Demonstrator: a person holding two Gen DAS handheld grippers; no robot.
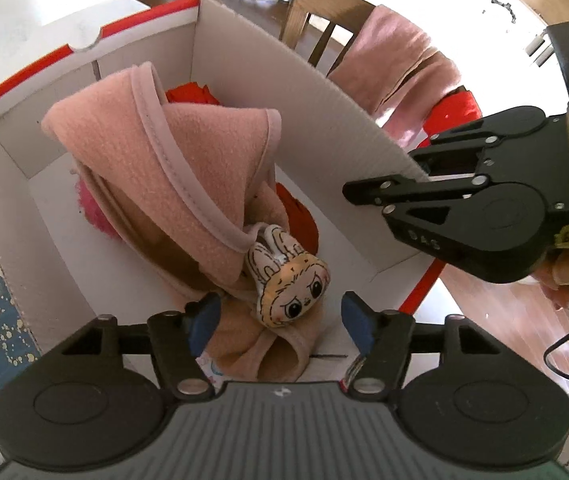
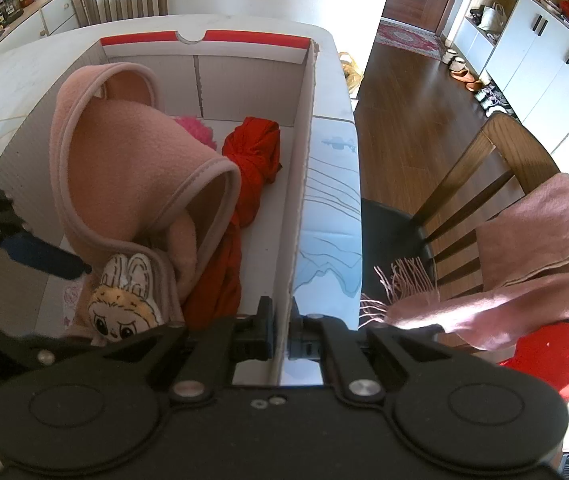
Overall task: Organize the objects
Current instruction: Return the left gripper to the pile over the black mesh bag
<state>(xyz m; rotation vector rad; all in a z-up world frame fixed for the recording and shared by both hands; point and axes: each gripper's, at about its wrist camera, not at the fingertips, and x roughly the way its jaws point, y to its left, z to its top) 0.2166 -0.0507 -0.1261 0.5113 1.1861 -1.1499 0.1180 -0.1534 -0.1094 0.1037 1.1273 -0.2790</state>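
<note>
Risk of snagging pink fleece hooded garment (image 1: 172, 168) on wide-open left tool (image 1: 280, 320) lifting out, tipping white cardboard box (image 1: 324, 112) pinched by right tool (image 2: 282, 336).

Left tool (image 1: 280, 322) gapes above pink garment (image 1: 172, 168) inside box (image 1: 284, 80).

Fuzzy matt fleece garment (image 1: 172, 160) (smooth stitched trim), corrugated cardboard box (image 1: 304, 92), glossy wooden floor (image 2: 408, 100)

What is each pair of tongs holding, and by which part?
Right tongs pinch the box by its side wall's top edge. Left tongs are open over the pink garment, holding nothing.
</note>
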